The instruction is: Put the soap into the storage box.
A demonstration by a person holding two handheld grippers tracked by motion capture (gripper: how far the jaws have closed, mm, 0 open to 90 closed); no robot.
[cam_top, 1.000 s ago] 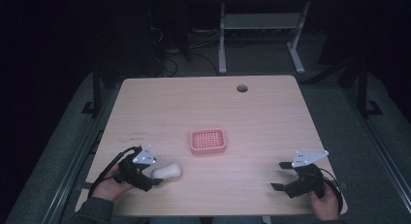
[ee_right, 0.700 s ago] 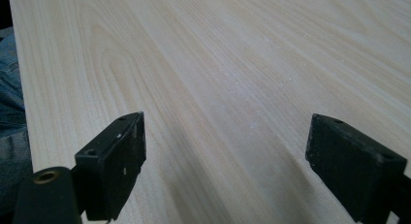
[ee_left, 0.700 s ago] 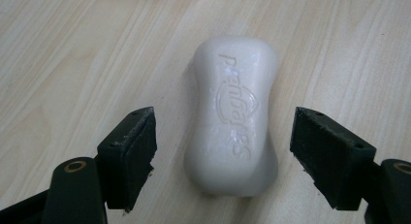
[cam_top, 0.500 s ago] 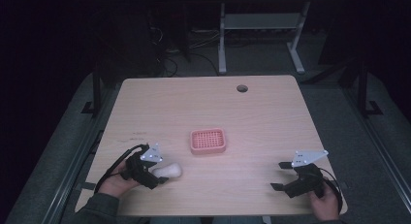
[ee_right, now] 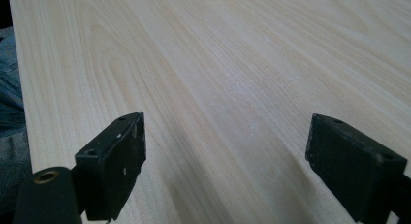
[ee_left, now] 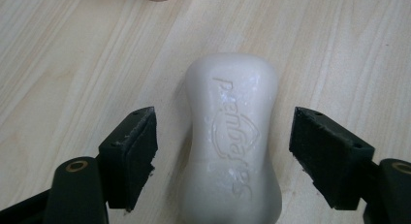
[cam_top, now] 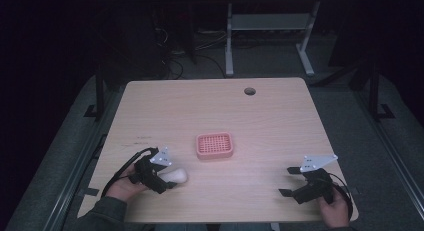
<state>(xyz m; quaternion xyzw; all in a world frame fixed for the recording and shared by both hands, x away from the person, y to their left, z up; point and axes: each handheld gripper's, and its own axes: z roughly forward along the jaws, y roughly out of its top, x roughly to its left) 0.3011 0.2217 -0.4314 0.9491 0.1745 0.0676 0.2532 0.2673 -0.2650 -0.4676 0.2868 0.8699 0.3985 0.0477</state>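
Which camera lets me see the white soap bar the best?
The left gripper view: the white, waisted bar of soap lies close up on the wooden table, its embossed writing showing, between the left tool's parted jaws, with gaps both sides. The high view shows it small and pale. The right gripper view looks across bare wood.

Two black jaws of the right gripper [ee_right: 228, 161] rise from the bottom, set wide apart with only bare pale wood-grain table [ee_right: 232, 64] between them. Along the table's left edge, blue denim fabric [ee_right: 9, 103] shows below it.
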